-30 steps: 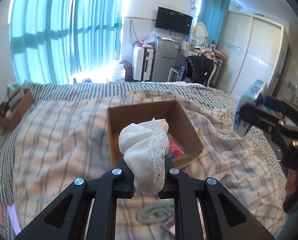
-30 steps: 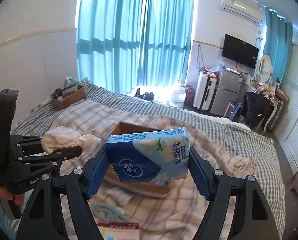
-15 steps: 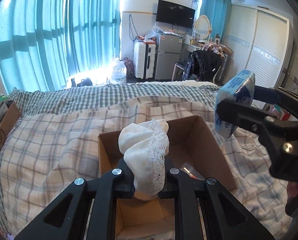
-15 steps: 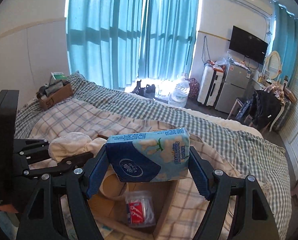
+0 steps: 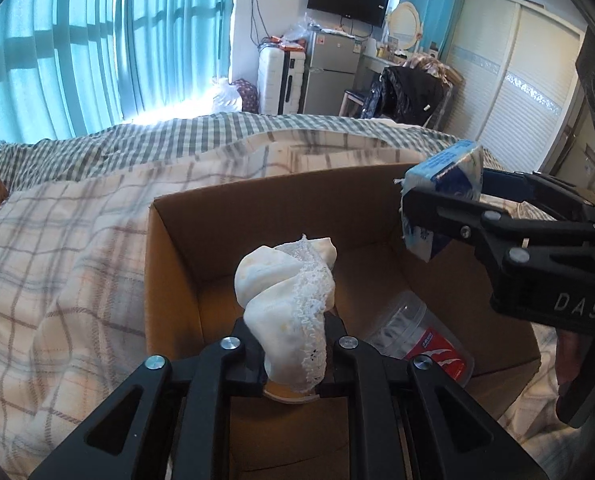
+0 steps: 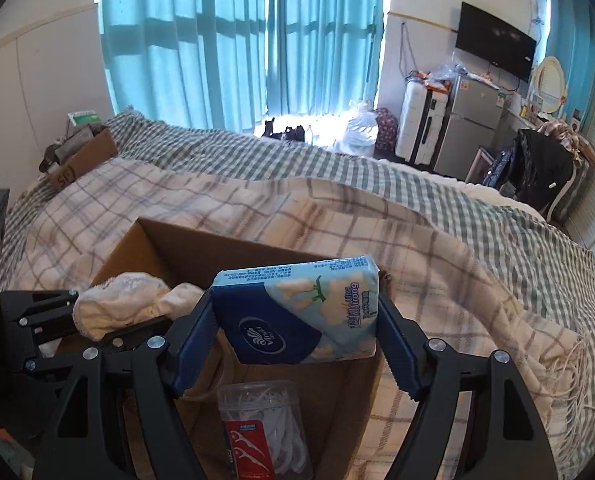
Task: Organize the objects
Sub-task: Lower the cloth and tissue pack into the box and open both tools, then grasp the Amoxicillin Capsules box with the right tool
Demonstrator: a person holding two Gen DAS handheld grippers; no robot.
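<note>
An open cardboard box point(image 5: 165, 256) sits on the plaid blanket; it also shows in the right wrist view point(image 6: 165, 248). My left gripper point(image 5: 291, 346) is shut on a white lace-trimmed cloth point(image 5: 287, 292) and holds it above the box's inside. My right gripper point(image 6: 297, 344) is shut on a blue tissue pack point(image 6: 301, 316), held over the box's right side. The pack also shows in the left wrist view point(image 5: 443, 204). A clear tub of floss picks with a red label point(image 6: 263, 428) lies inside the box.
The box rests on a bed with a plaid blanket point(image 5: 57, 248). A second small cardboard box with items point(image 6: 83, 156) stands at the bed's far left corner. Beyond the bed are curtains, a suitcase, a fridge and a chair with dark clothes.
Both grippers have moved forward and down over the box with their loads still held. The box now fills the lower view, and the floss tub lies right under the right gripper.
</note>
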